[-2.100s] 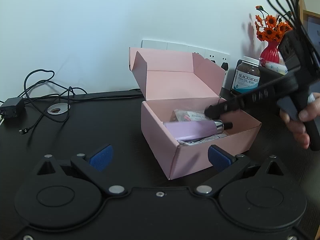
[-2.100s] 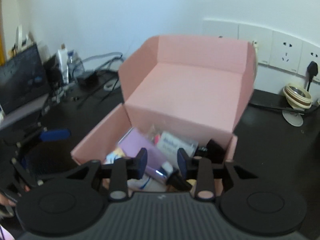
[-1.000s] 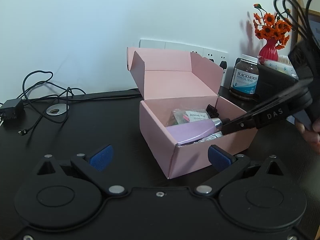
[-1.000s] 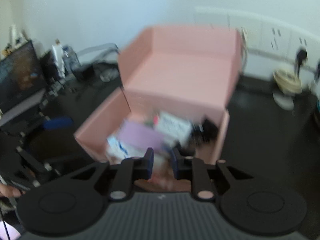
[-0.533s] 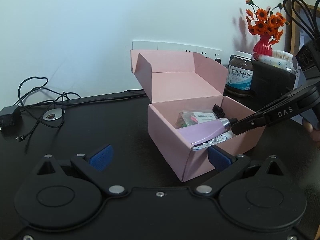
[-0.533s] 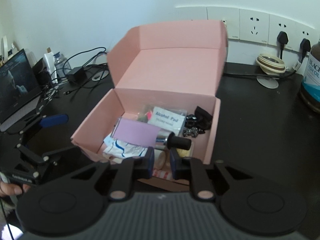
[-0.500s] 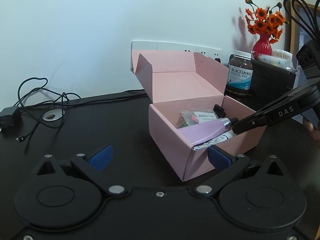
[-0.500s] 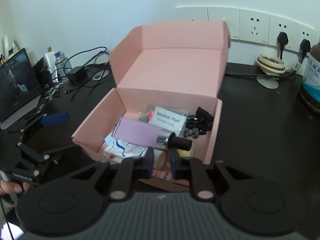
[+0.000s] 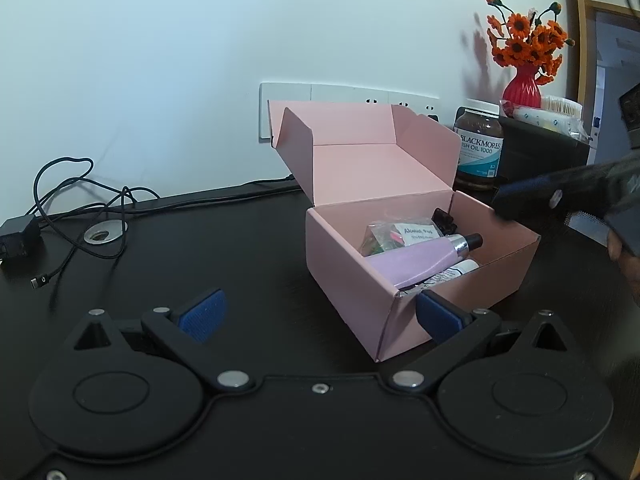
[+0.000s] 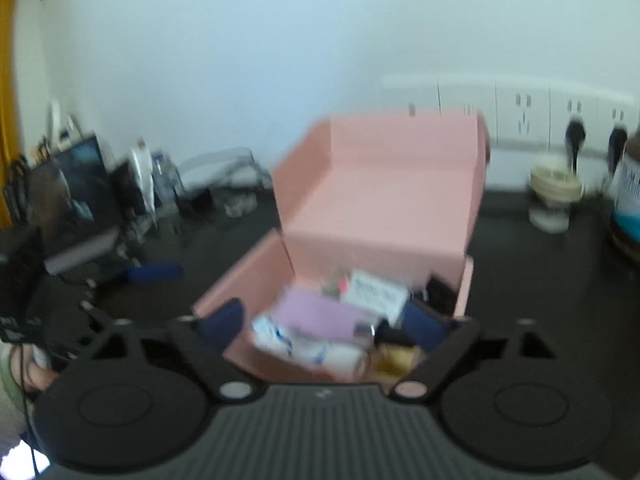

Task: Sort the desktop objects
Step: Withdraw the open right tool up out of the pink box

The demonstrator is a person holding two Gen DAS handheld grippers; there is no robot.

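A dark surface (image 9: 240, 240) carries a pink cardboard box (image 9: 360, 280) with its lid standing up at the far side, near the wall sockets. Inside lie a lilac tube with a black cap (image 9: 416, 258), an alcohol pad packet (image 9: 418, 232) and other small items. Far right stands a fish oil jar (image 9: 479, 144), with a red vase of orange flowers (image 9: 520, 84) behind it. The left tongs (image 9: 320, 312) are spread wide and empty, near the box's near corner. The right tongs (image 10: 324, 320) are opening just before the box, gripping nothing.
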